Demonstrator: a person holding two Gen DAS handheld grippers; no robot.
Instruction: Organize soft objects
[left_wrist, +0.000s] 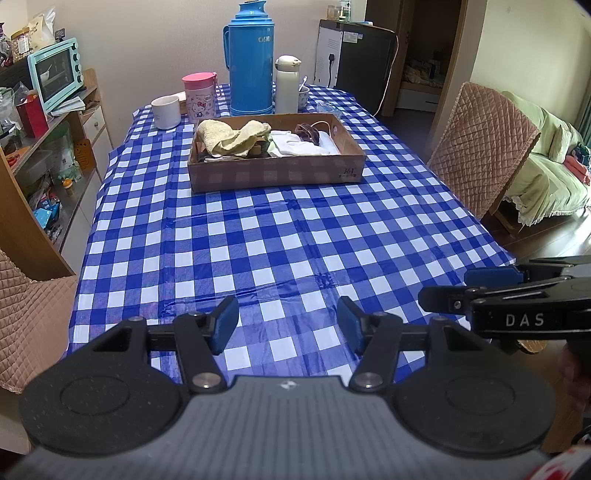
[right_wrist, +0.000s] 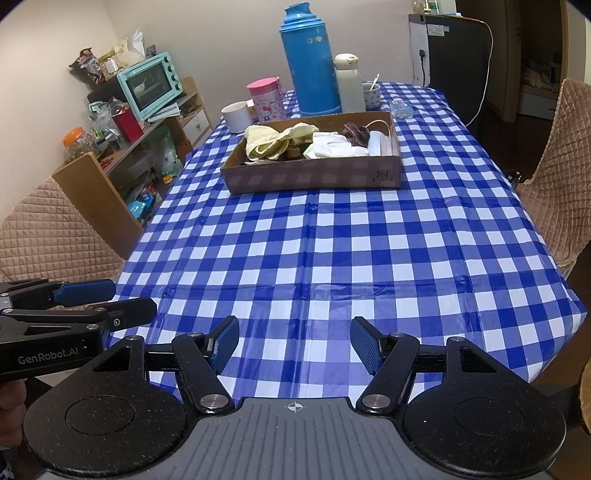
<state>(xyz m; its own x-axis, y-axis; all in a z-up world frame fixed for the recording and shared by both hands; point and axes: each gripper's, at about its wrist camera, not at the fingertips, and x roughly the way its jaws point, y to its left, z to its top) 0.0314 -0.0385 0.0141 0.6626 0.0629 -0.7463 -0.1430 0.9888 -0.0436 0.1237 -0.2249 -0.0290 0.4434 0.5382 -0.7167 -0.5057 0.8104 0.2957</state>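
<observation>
Even, soft indoor light, moderately bright; faint glare on the blue-and-white checked plastic tablecloth (left_wrist: 280, 229). Strong fisheye bending, dark vignette corners at 1, 11 o'clock. Sharp centre, softer edges.

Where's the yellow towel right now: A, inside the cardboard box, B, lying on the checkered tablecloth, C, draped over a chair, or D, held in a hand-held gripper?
A: the yellow towel lies in the left part of the cardboard box, and both the left hand-held gripper and the right hand-held gripper are open and empty.

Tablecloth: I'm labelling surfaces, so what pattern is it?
The tablecloth is blue and white check, shown best in the right wrist view.
</observation>
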